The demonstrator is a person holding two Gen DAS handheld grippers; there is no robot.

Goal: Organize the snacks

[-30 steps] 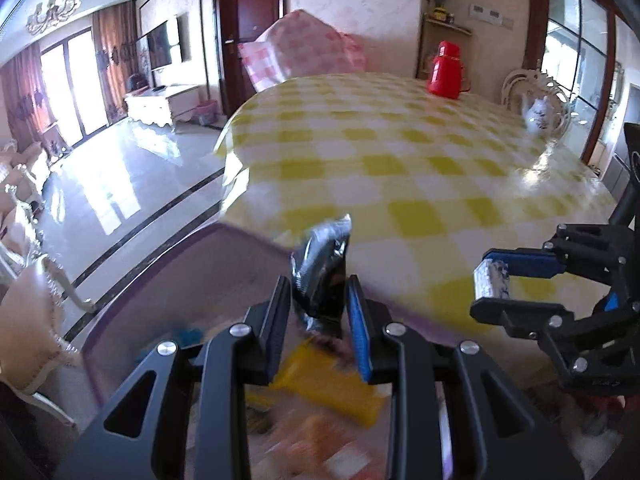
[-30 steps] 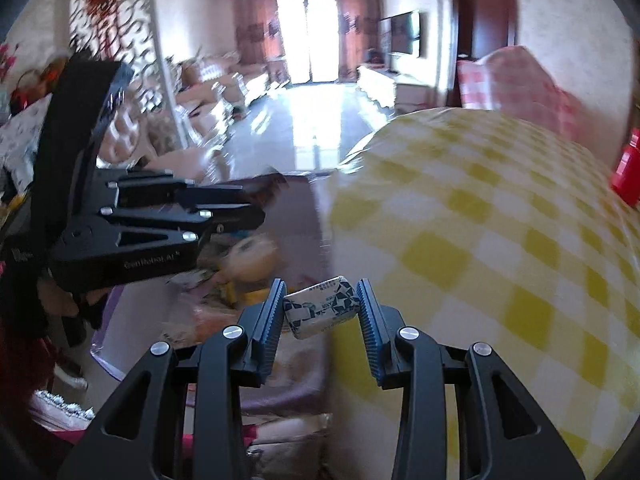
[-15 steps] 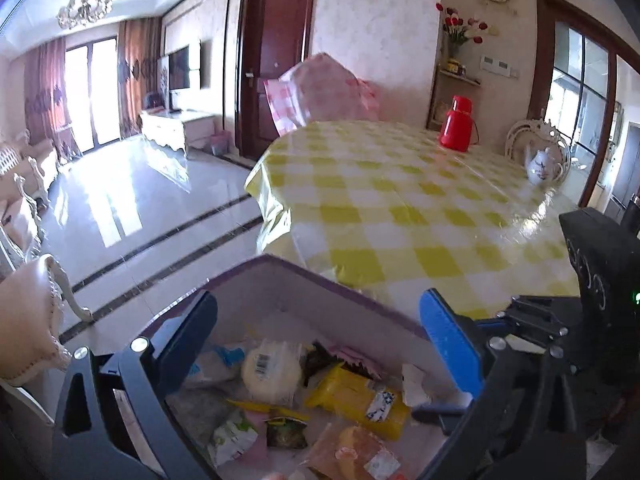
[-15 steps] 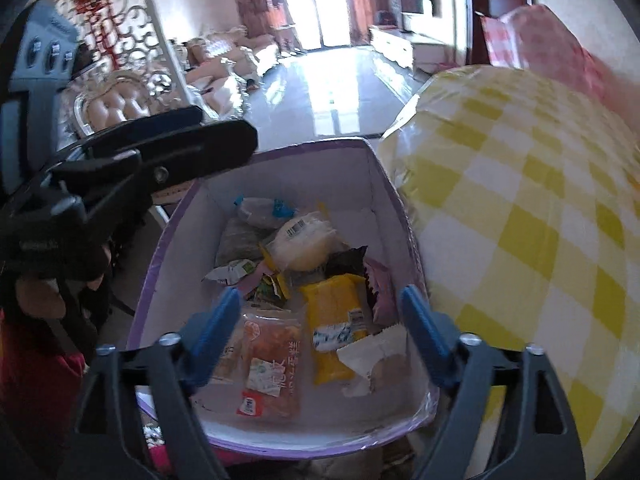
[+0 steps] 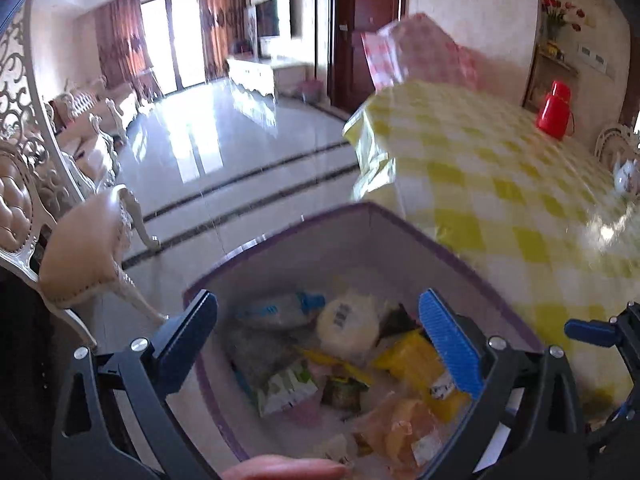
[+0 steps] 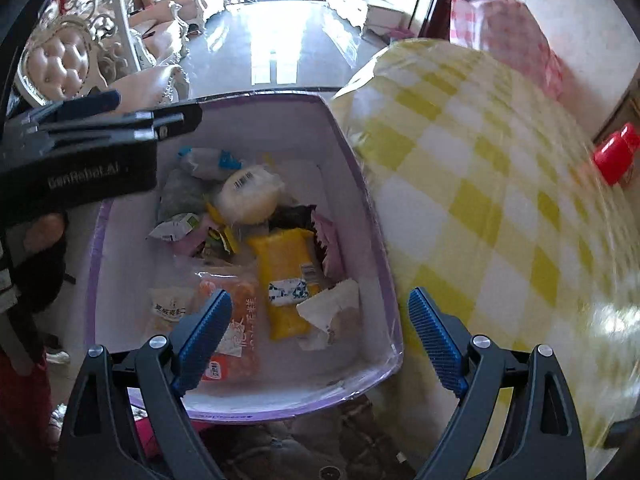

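Right wrist view: a second ago the right gripper (image 6: 320,332) pinched a small blue-and-white patterned packet (image 6: 289,293); now its jaws stand wide apart with nothing between them, and that packet lies in the purple-rimmed bin (image 6: 362,184), on top of the yellow packet (image 6: 285,264) toward the bin's near edge. Left wrist view: a second ago the left gripper (image 5: 324,336) clamped a dark wrapper (image 6: 290,216); now its jaws are fully spread and empty, touching nothing, and the dark wrapper sits in the bin toward the wall nearest the table, just above the yellow packet. Both grippers hang above the bin, the right over its near edge, the left over the left edge as the right wrist view shows it.

Other snacks in the bin: round white bun with barcode label (image 6: 250,192) near the far wall, blue-capped white pack (image 6: 208,160) beside it, green-and-white pack (image 6: 176,228), orange pack (image 6: 236,320) at the near edge partly behind the right gripper's blue pad, white torn wrapper (image 6: 332,308) at the near corner by the table side.

Table with yellow checked cloth (image 6: 500,200) touches the bin's side. Red thermos (image 5: 556,110) stands at the table's far edge, white teapot (image 5: 626,176) near it. Cream padded chair (image 5: 80,248) stands on the glossy floor beyond the bin. A fingertip (image 5: 284,468) shows at the bottom edge of the left wrist view.
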